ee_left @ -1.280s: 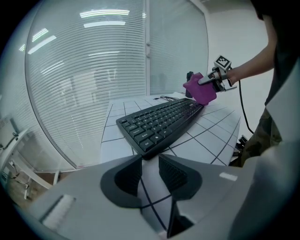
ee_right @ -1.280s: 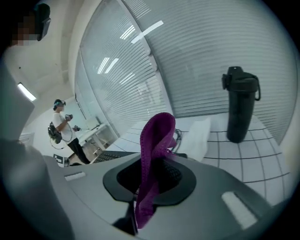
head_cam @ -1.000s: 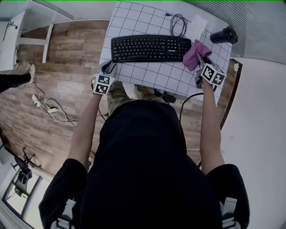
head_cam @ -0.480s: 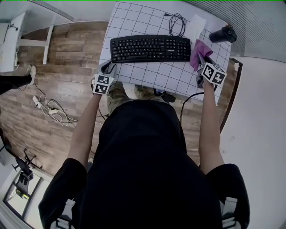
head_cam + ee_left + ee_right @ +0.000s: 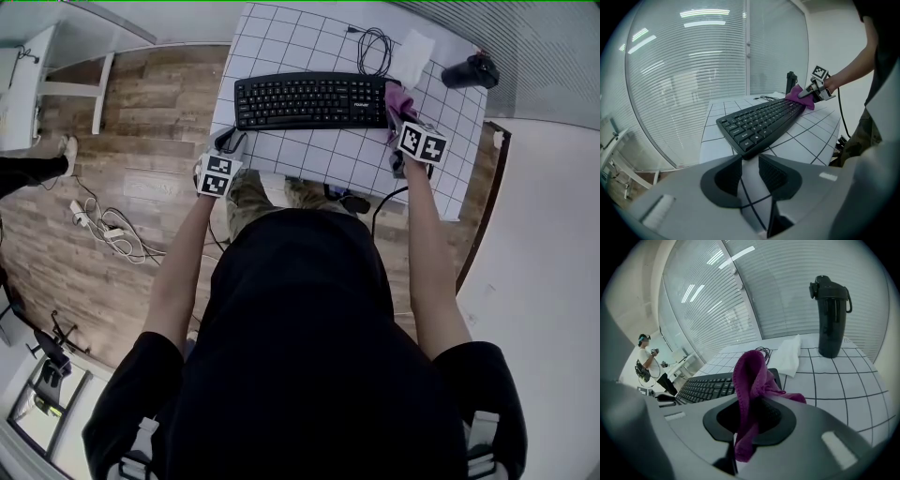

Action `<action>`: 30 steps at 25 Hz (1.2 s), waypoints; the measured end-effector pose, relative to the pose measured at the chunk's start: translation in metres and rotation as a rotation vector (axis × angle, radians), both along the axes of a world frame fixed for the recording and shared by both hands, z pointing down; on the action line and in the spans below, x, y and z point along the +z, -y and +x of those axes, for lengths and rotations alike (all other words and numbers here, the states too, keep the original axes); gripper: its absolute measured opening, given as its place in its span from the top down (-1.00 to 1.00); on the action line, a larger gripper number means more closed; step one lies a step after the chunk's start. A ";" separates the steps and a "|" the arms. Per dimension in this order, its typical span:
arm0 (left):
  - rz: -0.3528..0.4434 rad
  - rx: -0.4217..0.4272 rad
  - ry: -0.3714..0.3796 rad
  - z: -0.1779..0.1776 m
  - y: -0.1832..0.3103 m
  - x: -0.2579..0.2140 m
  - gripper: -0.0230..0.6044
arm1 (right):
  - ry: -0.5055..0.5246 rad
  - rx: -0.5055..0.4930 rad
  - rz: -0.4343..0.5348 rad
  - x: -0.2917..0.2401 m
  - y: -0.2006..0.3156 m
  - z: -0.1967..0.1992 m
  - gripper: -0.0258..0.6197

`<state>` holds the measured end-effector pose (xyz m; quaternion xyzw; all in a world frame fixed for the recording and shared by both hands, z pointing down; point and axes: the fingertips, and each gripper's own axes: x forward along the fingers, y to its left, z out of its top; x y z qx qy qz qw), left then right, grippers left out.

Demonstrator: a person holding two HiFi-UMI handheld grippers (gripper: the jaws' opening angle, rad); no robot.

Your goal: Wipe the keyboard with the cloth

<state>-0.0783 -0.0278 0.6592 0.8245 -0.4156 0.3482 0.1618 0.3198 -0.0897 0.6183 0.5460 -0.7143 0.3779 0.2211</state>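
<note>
A black keyboard (image 5: 309, 100) lies across the white gridded table (image 5: 319, 155). My right gripper (image 5: 397, 111) is shut on a purple cloth (image 5: 395, 95) and holds it at the keyboard's right end. In the right gripper view the cloth (image 5: 750, 376) bulges up out of the jaws of the right gripper (image 5: 752, 401), with the keyboard (image 5: 705, 387) just beyond to the left. My left gripper (image 5: 228, 142) hovers at the table's near left edge. Its jaws (image 5: 750, 161) stand open by a narrow gap with nothing between them, facing the keyboard (image 5: 761, 122).
A black bottle (image 5: 469, 73) stands at the far right corner, seen as the bottle (image 5: 829, 319). A white folded sheet (image 5: 412, 49) and a coiled cable (image 5: 373, 52) lie behind the keyboard. Glass walls with blinds surround the table. Cables (image 5: 103, 230) lie on the wooden floor.
My right gripper has carried the purple cloth leftward, from beside the keyboard to its right end. The left gripper has stayed in place.
</note>
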 end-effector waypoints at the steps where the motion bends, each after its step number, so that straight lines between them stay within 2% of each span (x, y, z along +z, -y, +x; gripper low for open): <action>1: 0.001 0.000 0.001 0.000 0.000 0.000 0.57 | 0.001 0.000 -0.002 0.001 -0.001 -0.001 0.71; 30: 0.005 0.001 0.004 0.000 0.000 0.000 0.57 | 0.048 -0.073 -0.017 0.009 -0.004 -0.071 0.72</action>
